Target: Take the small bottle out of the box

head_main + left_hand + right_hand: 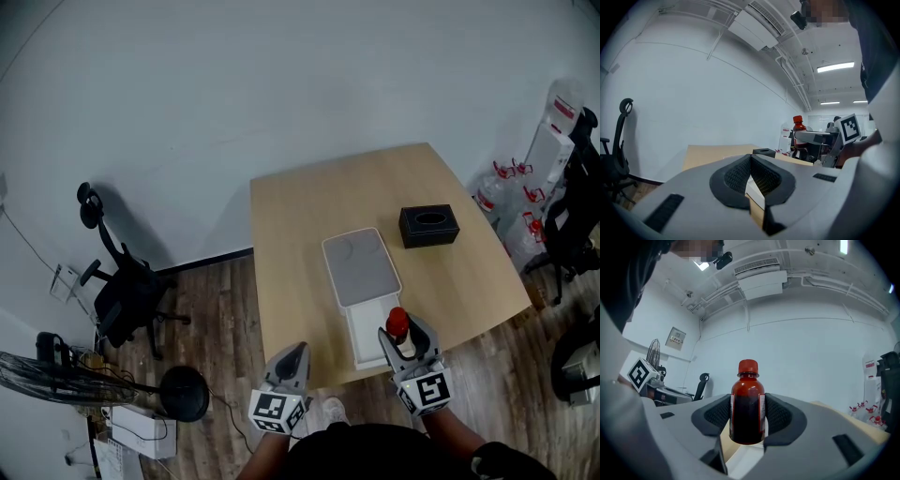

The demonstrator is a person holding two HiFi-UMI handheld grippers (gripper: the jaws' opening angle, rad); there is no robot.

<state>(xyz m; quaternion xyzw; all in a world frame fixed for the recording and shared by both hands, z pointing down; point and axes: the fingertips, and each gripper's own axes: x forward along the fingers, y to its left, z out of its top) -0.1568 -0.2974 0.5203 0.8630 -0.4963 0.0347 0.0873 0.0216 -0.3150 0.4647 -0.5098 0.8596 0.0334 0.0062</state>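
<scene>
A small dark-red bottle with a red cap [398,328] stands upright between the jaws of my right gripper [405,339], which is shut on its body. It hangs just above the open near end of the white box [357,339]. The box's grey lid [359,267] covers the far part. In the right gripper view the bottle [747,404] fills the gap between both ribbed pads. My left gripper [292,361] hovers at the table's near edge, left of the box, shut with nothing in it [751,164]. From the left gripper view the bottle [798,125] shows to the right.
A black tissue box [429,226] sits on the wooden table [309,206] right of the white box. On the floor are an office chair [122,286] and a fan [66,375] to the left. Water bottles [506,197] and a dark chair [572,216] stand to the right.
</scene>
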